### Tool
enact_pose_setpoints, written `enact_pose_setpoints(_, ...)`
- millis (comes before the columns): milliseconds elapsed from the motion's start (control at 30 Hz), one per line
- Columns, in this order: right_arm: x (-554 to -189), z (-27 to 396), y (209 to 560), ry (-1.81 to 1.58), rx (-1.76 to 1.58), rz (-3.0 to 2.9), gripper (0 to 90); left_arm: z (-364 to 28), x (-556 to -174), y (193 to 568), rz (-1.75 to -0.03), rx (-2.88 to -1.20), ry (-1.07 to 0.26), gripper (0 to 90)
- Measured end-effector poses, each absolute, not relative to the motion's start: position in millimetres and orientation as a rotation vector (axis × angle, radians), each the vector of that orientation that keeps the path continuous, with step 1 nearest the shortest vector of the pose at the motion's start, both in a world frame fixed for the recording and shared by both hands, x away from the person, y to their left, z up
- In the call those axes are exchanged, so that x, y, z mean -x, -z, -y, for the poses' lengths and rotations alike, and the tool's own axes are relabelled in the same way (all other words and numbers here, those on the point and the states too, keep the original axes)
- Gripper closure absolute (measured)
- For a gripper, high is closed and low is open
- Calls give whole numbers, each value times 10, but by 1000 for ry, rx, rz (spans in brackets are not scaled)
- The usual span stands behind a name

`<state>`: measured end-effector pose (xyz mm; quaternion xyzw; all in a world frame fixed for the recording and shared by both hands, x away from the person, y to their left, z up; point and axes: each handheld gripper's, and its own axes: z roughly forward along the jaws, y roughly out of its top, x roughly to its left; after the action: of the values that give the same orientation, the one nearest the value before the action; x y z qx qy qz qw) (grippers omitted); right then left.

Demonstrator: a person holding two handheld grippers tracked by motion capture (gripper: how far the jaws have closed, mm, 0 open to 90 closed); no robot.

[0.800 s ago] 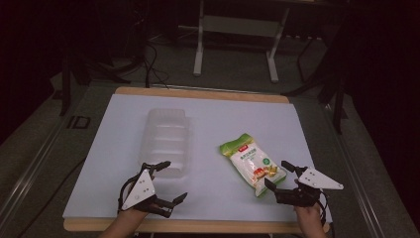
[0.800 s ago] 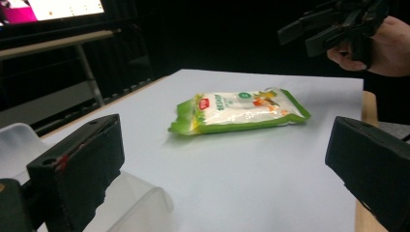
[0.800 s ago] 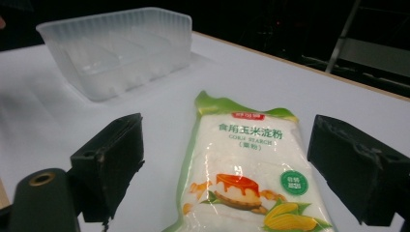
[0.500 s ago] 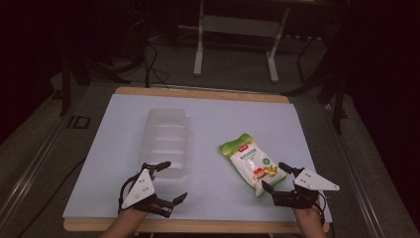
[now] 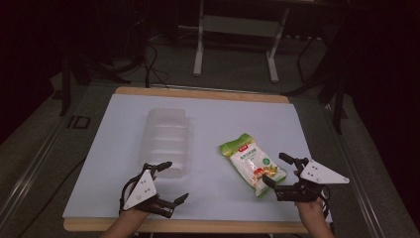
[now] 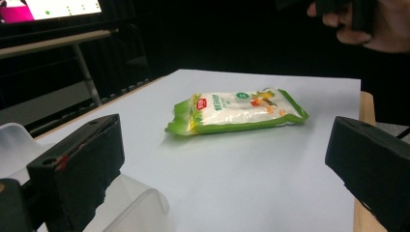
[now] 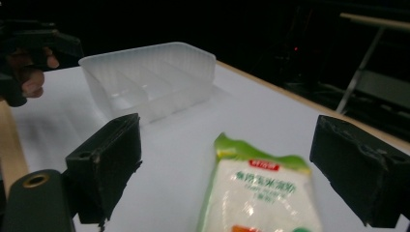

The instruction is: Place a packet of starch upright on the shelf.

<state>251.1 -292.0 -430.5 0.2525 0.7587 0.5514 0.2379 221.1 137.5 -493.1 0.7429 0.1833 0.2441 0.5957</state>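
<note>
A green and white snack bag lies flat on the white table top, right of centre. My right gripper is open at the bag's near right end; in the right gripper view the bag lies between the wide-apart jaws of this gripper, and the pads stand clear of it. A clear plastic tray with several compartments stands left of centre. My left gripper is open just in front of the tray, with nothing between its fingers. In the left gripper view this gripper faces the bag, with the tray's rim at lower left.
The table's wooden edge runs along the far side, and metal stand legs rise on the dark floor beyond it. Bare white surface lies between the tray and the bag. The other hand hangs far off in the left gripper view.
My right gripper has crept slightly forward along the bag's end. The left gripper, the tray and the bag have stayed where they were.
</note>
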Motion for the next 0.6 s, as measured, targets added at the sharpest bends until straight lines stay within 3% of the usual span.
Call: enact_pose_setpoints(600, -2860, 2815, 3852, -1500, -598, -2009, 130, -1366, -2212, 4934, -420, -1727, -564, 5)
